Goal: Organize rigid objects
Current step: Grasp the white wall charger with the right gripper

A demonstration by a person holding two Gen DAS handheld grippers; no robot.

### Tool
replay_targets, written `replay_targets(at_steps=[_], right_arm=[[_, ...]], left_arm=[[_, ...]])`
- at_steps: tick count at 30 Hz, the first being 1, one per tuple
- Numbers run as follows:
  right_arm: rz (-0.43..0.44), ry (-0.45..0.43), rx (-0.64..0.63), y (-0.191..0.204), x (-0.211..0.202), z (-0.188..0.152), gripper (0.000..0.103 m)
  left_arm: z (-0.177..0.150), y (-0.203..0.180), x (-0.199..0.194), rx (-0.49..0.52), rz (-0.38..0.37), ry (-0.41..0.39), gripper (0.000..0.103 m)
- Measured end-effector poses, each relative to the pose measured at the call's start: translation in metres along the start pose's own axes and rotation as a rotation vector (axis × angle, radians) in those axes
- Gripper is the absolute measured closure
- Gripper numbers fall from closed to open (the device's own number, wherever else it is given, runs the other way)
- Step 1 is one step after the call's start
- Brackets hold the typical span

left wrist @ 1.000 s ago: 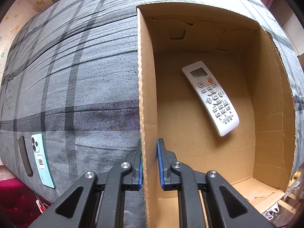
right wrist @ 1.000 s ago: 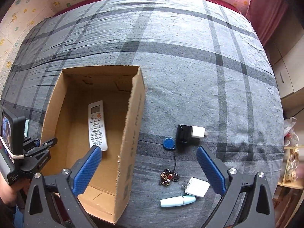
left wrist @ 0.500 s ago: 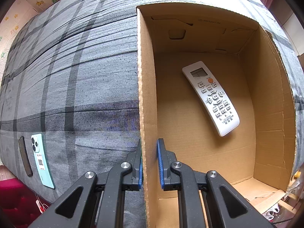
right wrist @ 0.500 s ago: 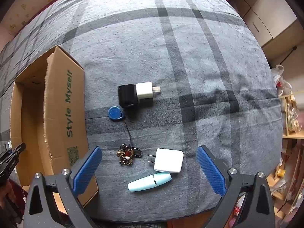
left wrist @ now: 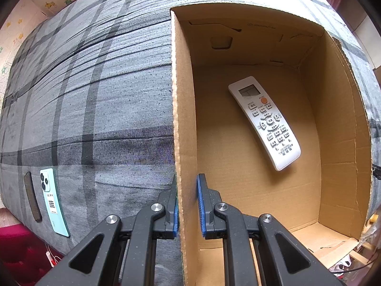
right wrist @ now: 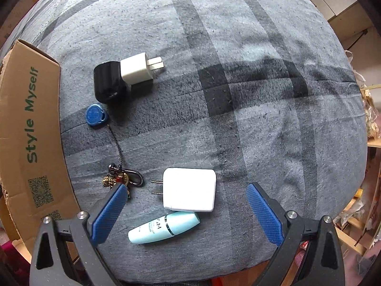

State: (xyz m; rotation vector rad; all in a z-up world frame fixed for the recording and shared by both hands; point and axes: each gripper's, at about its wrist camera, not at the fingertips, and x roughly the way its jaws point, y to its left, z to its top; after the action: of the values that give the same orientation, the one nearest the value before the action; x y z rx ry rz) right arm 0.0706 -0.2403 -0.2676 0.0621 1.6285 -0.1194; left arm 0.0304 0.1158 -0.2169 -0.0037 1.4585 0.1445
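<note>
Right gripper (right wrist: 185,211) hangs wide open over the flat white charger (right wrist: 189,190), which lies on the bed (right wrist: 262,107) between its fingers, prongs pointing toward the cardboard box (right wrist: 28,128), long axis across the gap. Touching the charger's near edge is a pale blue tube (right wrist: 164,228). Left gripper (left wrist: 187,205) clamps the box's side wall (left wrist: 182,119), steadying it; inside lies a remote (left wrist: 263,121).

Legible markings: two items.
The cardboard box (right wrist: 28,128) is showing "Style Myself" in green down its outer wall, above QR codes. The pale blue tube (right wrist: 164,228) is bearing partly readable letters ending "M"; the remote's (left wrist: 264,121) button labels are reading too small.
</note>
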Motion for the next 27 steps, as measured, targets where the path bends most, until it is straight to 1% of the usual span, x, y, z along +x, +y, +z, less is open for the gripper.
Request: replay_targets(at_steps=[9, 12, 15, 16, 17, 18, 20, 21, 27], right_arm=[[-0.02, 0.043, 0.004, -0.004, 0.028, -0.006, 0.002], [-0.011, 0.058, 0.023, -0.006, 0.036, -0.005, 0.006], [0.01, 0.065, 0.029, -0.008, 0.039, -0.003, 0.013], [0.02, 0.069, 0.028, -0.007, 0.039, -0.002, 0.018], [0.031, 0.074, 0.024, -0.006, 0.04, -0.001, 0.026], [0.042, 0.081, 0.018, -0.006, 0.042, 0.004, 0.032], [0.037, 0.082, 0.007, 0.0, 0.041, 0.004, 0.037], [0.033, 0.074, 0.002, 0.004, 0.04, 0.006, 0.046], [0.04, 0.062, -0.016, 0.006, 0.033, 0.005, 0.045]], left_arm=[[0.001, 0.0, 0.001, 0.003, 0.004, 0.001, 0.09], [0.001, -0.001, 0.001, 0.003, 0.005, 0.001, 0.09], [0.001, -0.001, 0.001, 0.004, 0.007, 0.001, 0.09], [0.001, -0.001, 0.001, 0.004, 0.008, 0.001, 0.09], [0.001, -0.001, 0.001, 0.003, 0.008, 0.002, 0.09], [0.001, -0.001, 0.001, 0.003, 0.008, 0.002, 0.09], [0.001, -0.001, 0.001, 0.004, 0.009, 0.002, 0.09], [0.001, -0.001, 0.001, 0.003, 0.009, 0.002, 0.09], [0.001, -0.001, 0.001, 0.002, 0.009, 0.002, 0.09]])
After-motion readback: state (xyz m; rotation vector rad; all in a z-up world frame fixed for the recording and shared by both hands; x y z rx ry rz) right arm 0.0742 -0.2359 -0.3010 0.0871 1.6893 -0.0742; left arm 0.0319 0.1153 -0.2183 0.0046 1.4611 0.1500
